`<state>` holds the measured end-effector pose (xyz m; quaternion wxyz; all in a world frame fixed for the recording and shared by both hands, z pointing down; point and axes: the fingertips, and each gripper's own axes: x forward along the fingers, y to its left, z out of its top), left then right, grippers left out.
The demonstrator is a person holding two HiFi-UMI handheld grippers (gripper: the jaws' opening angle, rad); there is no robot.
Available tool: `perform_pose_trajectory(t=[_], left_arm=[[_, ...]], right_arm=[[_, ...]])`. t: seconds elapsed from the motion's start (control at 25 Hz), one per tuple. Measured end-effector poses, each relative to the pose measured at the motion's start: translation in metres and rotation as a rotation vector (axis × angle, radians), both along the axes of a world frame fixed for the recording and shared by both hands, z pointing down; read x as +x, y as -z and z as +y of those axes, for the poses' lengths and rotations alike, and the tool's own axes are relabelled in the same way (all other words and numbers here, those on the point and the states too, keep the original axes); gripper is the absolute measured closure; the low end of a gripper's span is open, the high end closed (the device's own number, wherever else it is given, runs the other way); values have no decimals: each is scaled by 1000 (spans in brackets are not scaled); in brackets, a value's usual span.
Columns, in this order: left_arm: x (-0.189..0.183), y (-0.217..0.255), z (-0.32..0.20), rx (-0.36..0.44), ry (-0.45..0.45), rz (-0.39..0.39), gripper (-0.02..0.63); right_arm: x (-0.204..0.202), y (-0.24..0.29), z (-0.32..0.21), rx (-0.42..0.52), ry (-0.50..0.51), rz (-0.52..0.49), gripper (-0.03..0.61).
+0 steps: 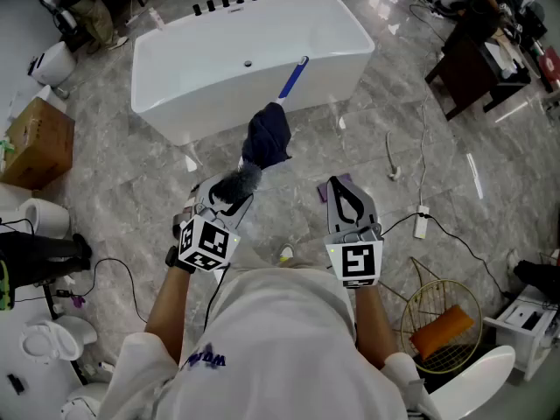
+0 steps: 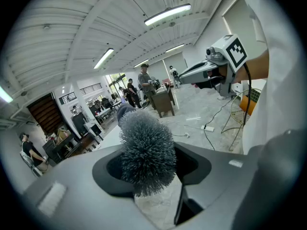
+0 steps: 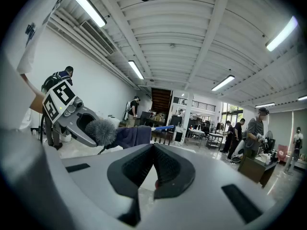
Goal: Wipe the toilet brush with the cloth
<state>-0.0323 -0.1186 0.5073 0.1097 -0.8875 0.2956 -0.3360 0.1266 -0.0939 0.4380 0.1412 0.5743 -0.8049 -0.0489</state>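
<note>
1. Filling the upper part of the head view, a white bathtub (image 1: 210, 68) stands on the grey marble floor (image 1: 131, 191); its near rim faces the person.
2. A cardboard box (image 1: 39, 143) sits at the left edge, well apart from the tub.
3. A gold wire basket (image 1: 418, 291) stands at the lower right with an orange object inside it.
4. The toilet brush (image 1: 293, 79) runs from the person towards the tub; the tip of its blue handle lies over the tub's near rim, and whether it rests there I cannot tell; its grey bristle head (image 2: 146, 152) points back at the person.
5. The cloth (image 1: 265, 136), dark navy, is bunched around the brush shaft just beyond the bristles, between the head and the bare blue handle; the right gripper view shows it in the same place (image 3: 129, 135).
6. The left gripper (image 1: 229, 195) is tilted downward; its jaws stand a little apart and pinch the bristle head, which fills the hollow between the pads.
7. The right gripper (image 1: 347, 201) is held just beside the left, nearly level; its jaws are pressed together with nothing between them, clear of both brush and cloth.
8. A white power strip (image 1: 421, 226) lies on the floor to the right, its cable trailing away.
</note>
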Motion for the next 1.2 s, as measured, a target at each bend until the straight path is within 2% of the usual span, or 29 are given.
perform_pose_trajectory(t=[0.28,0.4,0.48,0.56,0.64,0.76,0.88,1.04,1.2], left_arm=[[8,9,-2,-4,16,76,394],[6,10,1,-22,-3,88,396],[7,10,4,-36,-31,83,396],[8,10,8,-38,-67,62,396],[8,11,10,-36,-99,49,394],[12,14,14,-33,-145,39,394],[18,17,14,-37,-186,23,394],[26,23,14,-48,-225,25,394],[32,28,19,-46,-256,16,394]], right_arm=[[-2,-2,-2,3,18,25,575],[-11,7,-7,45,63,79,575],[-17,13,-11,77,109,213,558],[-21,17,-17,115,145,383,494],[-26,18,-25,150,190,525,460],[-36,8,-36,200,306,760,354],[-49,-4,-46,266,421,970,288],[-71,-18,-59,360,482,1130,252],[-90,-26,-65,502,501,1222,222]])
